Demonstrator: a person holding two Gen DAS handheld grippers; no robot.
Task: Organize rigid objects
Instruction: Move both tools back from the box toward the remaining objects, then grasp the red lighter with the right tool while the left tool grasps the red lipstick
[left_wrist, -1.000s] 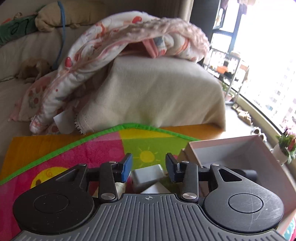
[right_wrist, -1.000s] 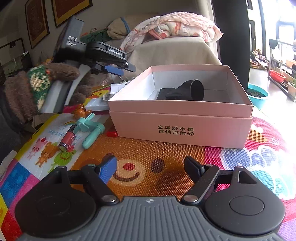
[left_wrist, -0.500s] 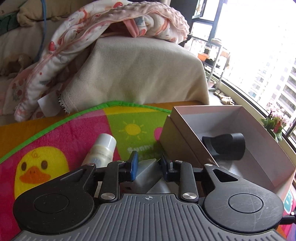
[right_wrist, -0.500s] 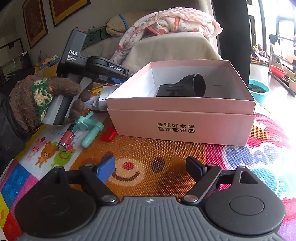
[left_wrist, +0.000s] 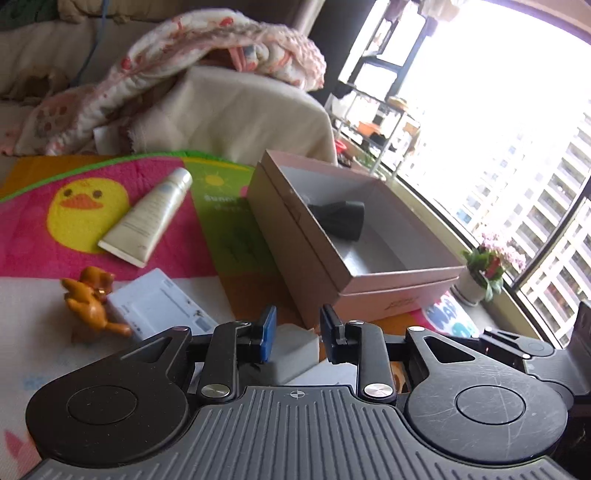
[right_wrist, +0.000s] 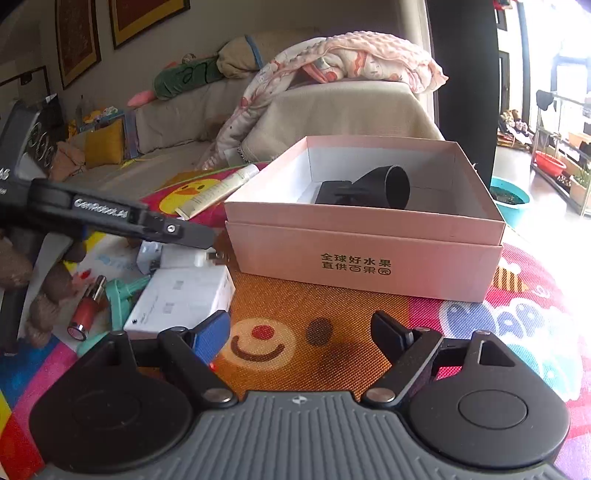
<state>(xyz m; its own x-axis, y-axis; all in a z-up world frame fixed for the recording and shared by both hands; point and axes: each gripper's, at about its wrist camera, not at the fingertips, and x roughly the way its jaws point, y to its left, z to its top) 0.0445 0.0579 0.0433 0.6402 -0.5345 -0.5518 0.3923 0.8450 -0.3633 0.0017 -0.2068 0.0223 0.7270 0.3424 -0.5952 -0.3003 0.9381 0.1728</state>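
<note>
My left gripper (left_wrist: 294, 338) is shut on a white plug adapter (left_wrist: 291, 356) and holds it above the play mat, left of the pink box (left_wrist: 295, 236). In the right wrist view the left gripper (right_wrist: 207, 236) hangs with the adapter (right_wrist: 184, 256) under its tips, next to the box (right_wrist: 369, 258). A black nozzle (left_wrist: 341, 218) lies inside the box and also shows in the right wrist view (right_wrist: 373, 186). My right gripper (right_wrist: 301, 332) is open and empty, low over the mat in front of the box.
On the mat lie a cream tube (left_wrist: 147, 218), an orange toy figure (left_wrist: 90, 299), a white flat box (right_wrist: 181, 301), a red battery (right_wrist: 85, 314) and a teal toy (right_wrist: 122, 295). A sofa with a blanket (right_wrist: 351, 59) stands behind. A potted plant (left_wrist: 487, 269) sits by the window.
My left gripper closed on the white adapter, lifted it and swung right toward the pink box. The right gripper has barely moved.
</note>
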